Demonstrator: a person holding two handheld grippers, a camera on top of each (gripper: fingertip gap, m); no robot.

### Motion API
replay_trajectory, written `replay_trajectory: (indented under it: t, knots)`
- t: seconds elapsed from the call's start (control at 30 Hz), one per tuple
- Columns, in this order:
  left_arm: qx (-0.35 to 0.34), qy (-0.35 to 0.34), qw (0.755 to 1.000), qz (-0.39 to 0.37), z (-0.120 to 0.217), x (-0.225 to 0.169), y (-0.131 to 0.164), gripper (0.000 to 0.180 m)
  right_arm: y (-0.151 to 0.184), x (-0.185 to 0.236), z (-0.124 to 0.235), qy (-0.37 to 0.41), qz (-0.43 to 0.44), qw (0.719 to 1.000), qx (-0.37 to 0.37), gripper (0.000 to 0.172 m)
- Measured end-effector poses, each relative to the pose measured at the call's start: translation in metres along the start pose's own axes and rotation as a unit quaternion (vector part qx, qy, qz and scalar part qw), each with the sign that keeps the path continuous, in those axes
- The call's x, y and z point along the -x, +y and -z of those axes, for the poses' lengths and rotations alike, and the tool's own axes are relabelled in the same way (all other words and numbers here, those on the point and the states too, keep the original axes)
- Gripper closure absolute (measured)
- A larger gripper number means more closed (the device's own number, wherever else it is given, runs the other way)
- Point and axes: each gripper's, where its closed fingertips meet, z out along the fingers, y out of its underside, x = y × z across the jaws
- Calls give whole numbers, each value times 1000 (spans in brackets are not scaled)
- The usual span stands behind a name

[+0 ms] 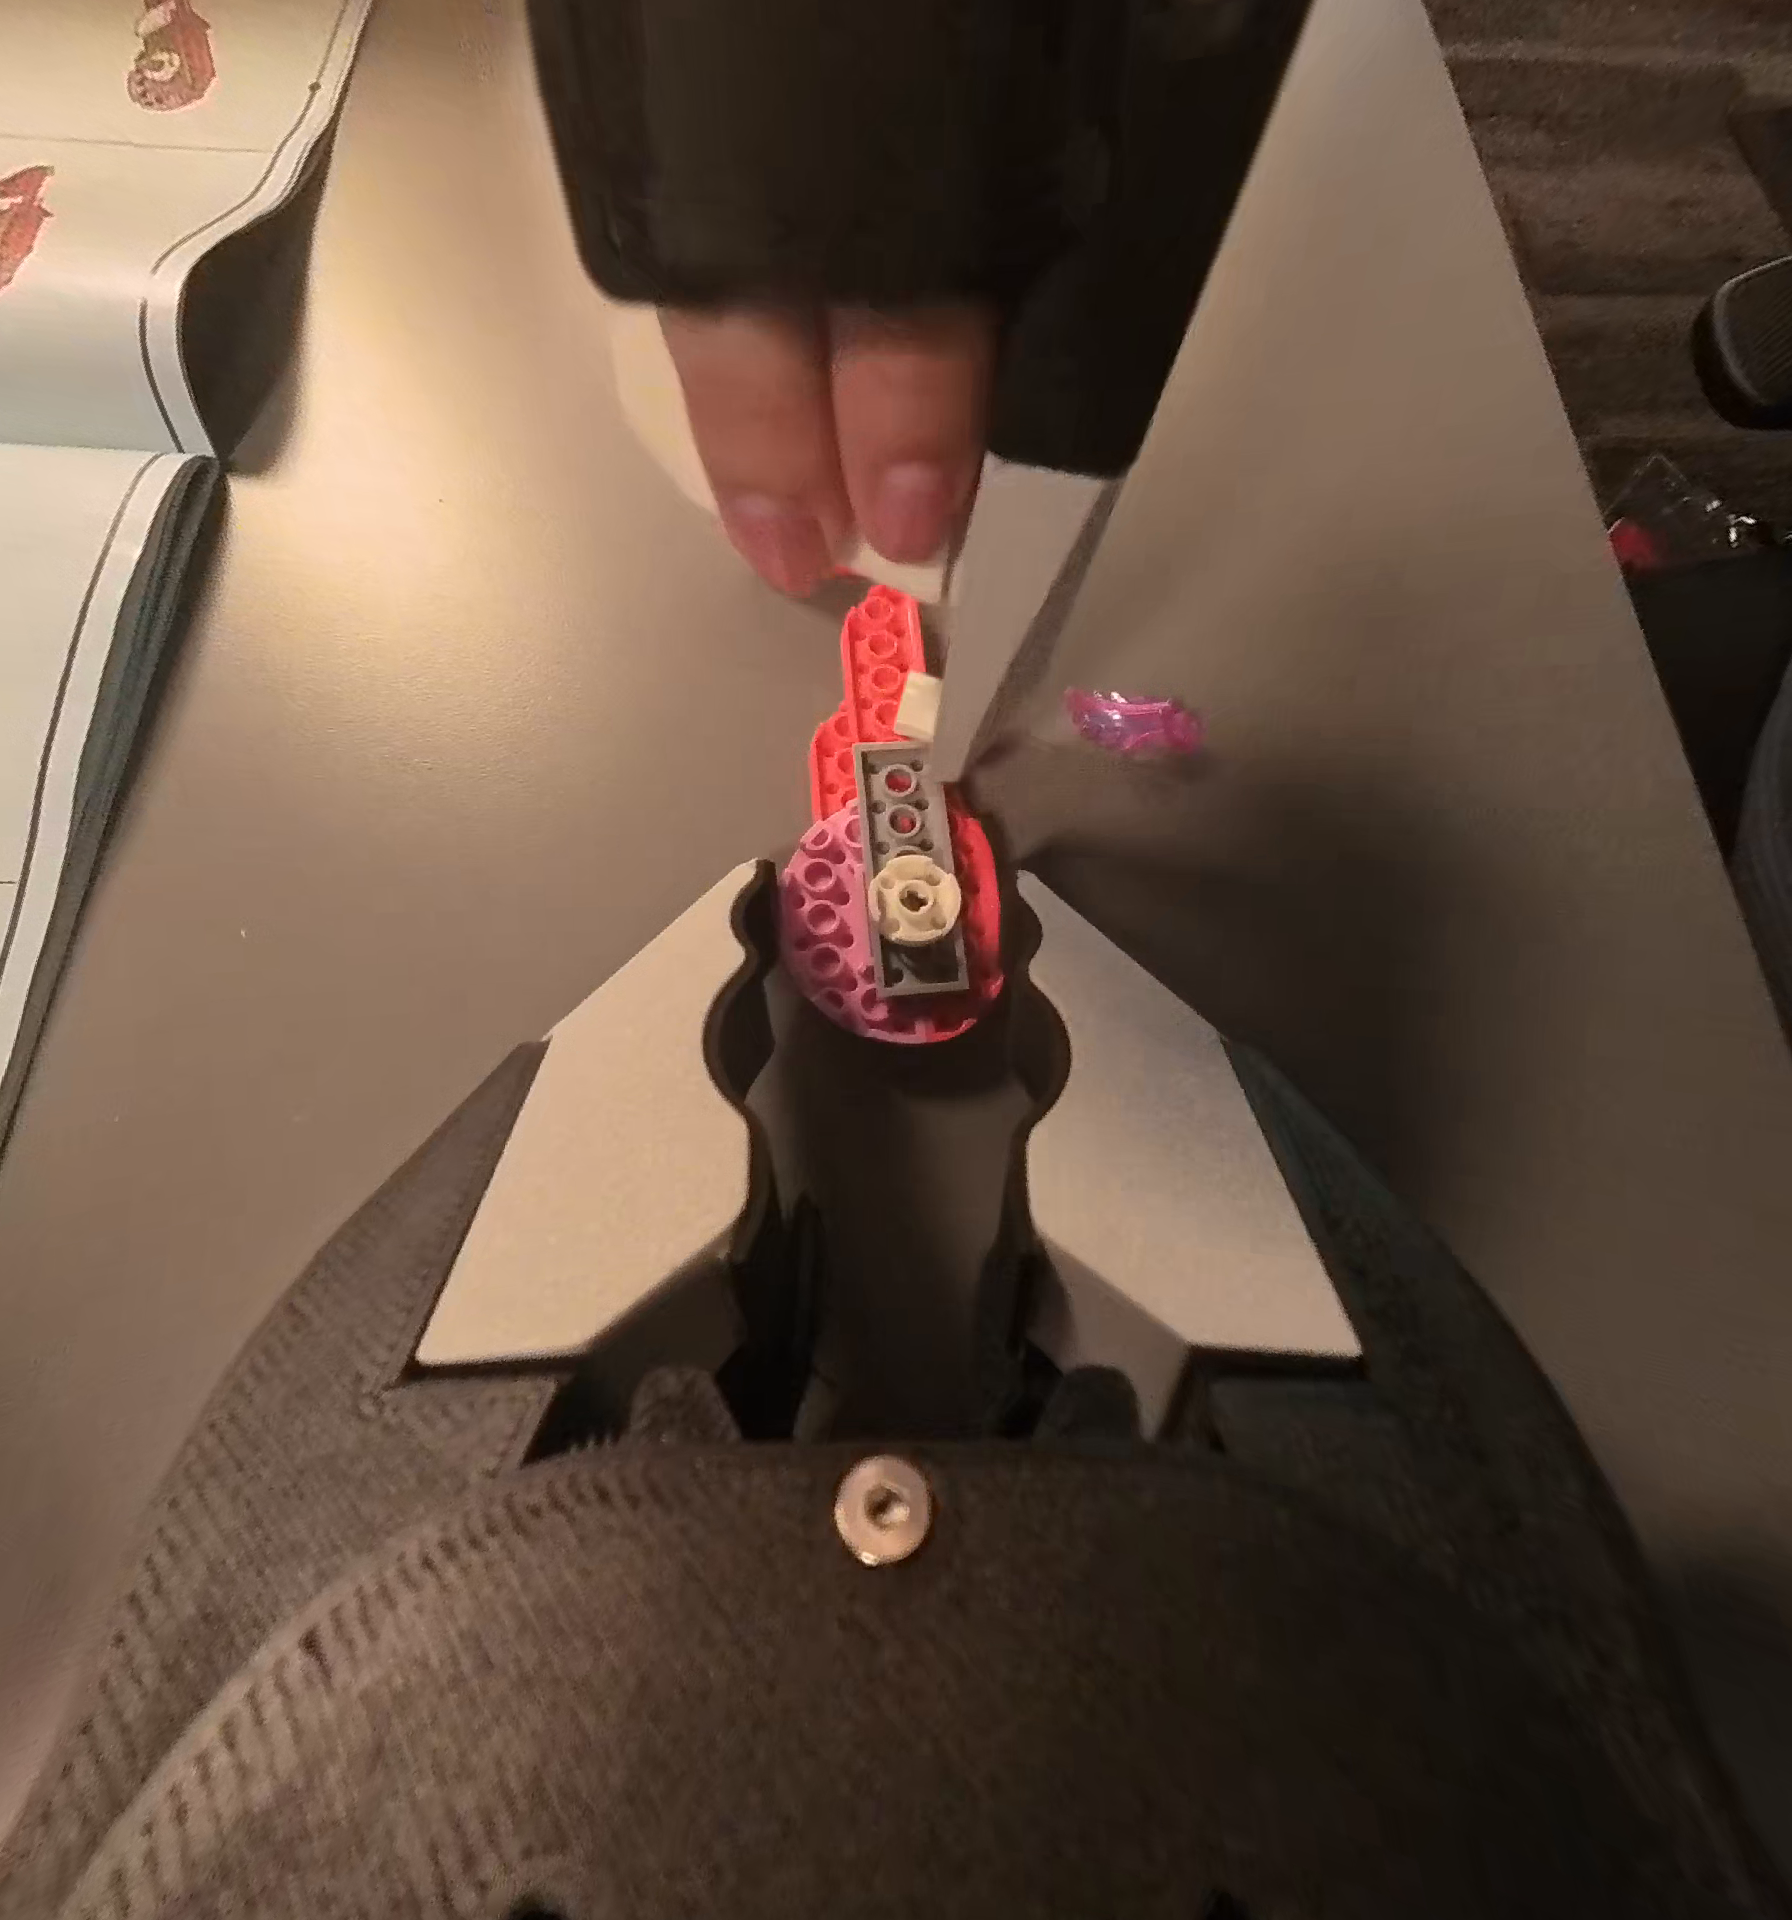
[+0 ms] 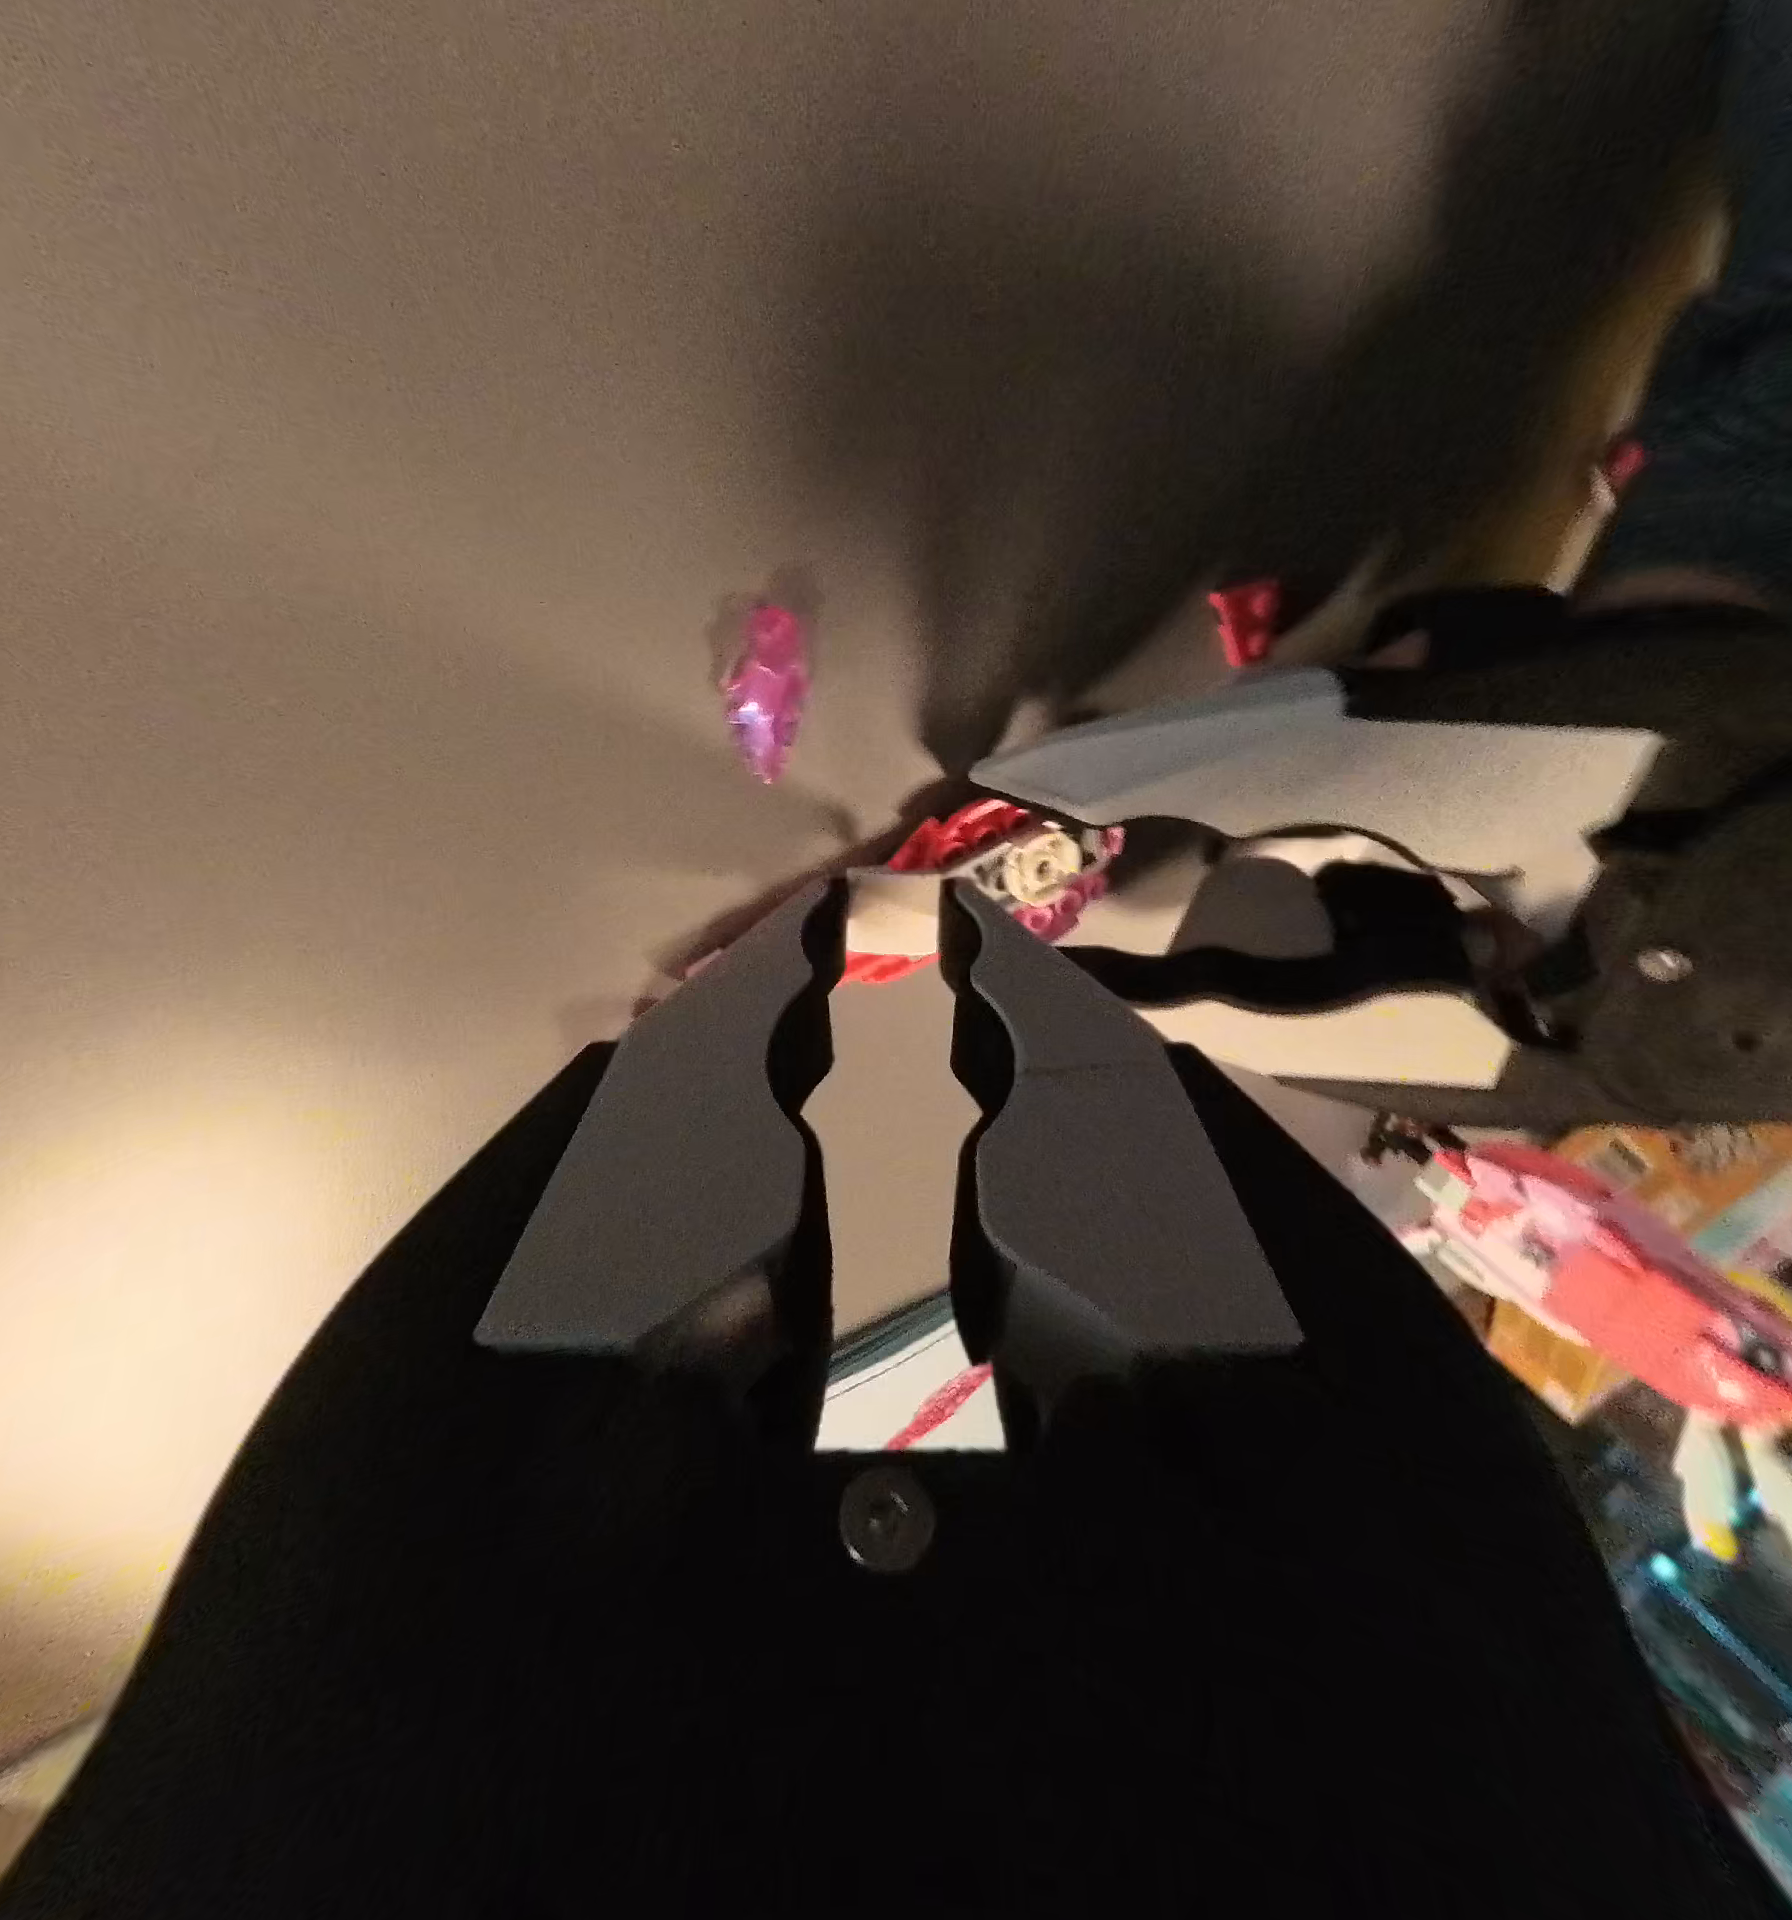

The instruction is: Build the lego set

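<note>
In the left wrist view my left gripper (image 1: 892, 904) is shut on a brick assembly (image 1: 871, 727): red and pink plates with a grey plate (image 1: 907, 831) and a cream round piece (image 1: 915, 899) on top. Its rounded pink end sits between my pads, above the table. My right gripper (image 2: 894, 904) is shut on a small white brick (image 2: 892, 920) and holds it against the red part of the assembly (image 2: 965, 836). The white brick (image 1: 918, 712) and a right finger (image 1: 1006, 644) also show in the left wrist view, below a hand (image 1: 830, 436). The left fingers (image 2: 1235, 748) also show in the right wrist view.
A translucent pink piece (image 1: 1131, 717) lies on the grey table (image 1: 456, 675), right of the assembly; it also shows in the right wrist view (image 2: 762, 686). An open printed booklet (image 1: 40, 312) lies at the left. A small red piece (image 2: 1245, 618) and a printed picture of a pink model (image 2: 1640, 1278) lie at the right. Left and right tips are no more than a few centimetres apart.
</note>
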Motion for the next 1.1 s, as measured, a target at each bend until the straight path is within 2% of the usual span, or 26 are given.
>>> replay_trajectory:
  t: [0.27,0.5,0.63,0.83,1.0,1.1]
  knots:
    - [-2,-3,1000,10,2,3,1,139,4,0,0,-62,45,997,8,156]
    - [-1,-1,1000,8,2,2,1,139,9,-4,5,-63,50,997,11,157]
    - [0,6,1000,4,2,0,1,139,13,-2,1,-66,85,994,20,156]
    - [0,10,1000,0,2,-1,2,139,4,-7,-2,-62,104,993,4,156]
    - [0,10,1000,0,2,-1,2,139,3,-8,-2,-63,94,994,-3,155]
    - [0,10,1000,0,2,-1,2,139,4,-8,-1,-66,79,995,-3,148]
